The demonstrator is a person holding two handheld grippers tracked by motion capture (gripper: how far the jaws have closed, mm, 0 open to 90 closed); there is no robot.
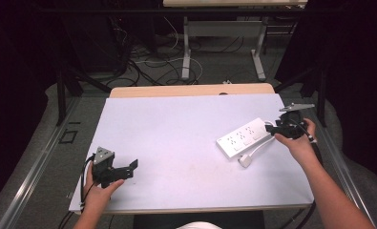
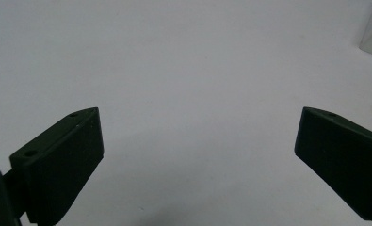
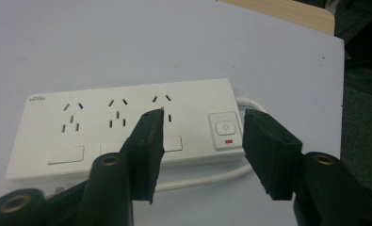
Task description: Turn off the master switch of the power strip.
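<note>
Hovering over the switch end of the power strip [image 1: 244, 137] — right gripper [image 1: 275, 128] parted, holding nothing.

Lying on the white table [image 1: 176, 143], the strip's long axis runs away from the right gripper, whose jaws straddle the power button [image 3: 225, 128] from just above, not visibly touching; its cord [image 1: 258, 149] curls to a plug [image 1: 245, 161] just beside the strip. The right hand [image 1: 298, 140] is by far the nearer. Well apart from the strip, the left gripper [image 1: 129, 169] rests low in the left hand [image 1: 98, 191] — jaws spread wide, empty, pointing toward the strip.
</note>
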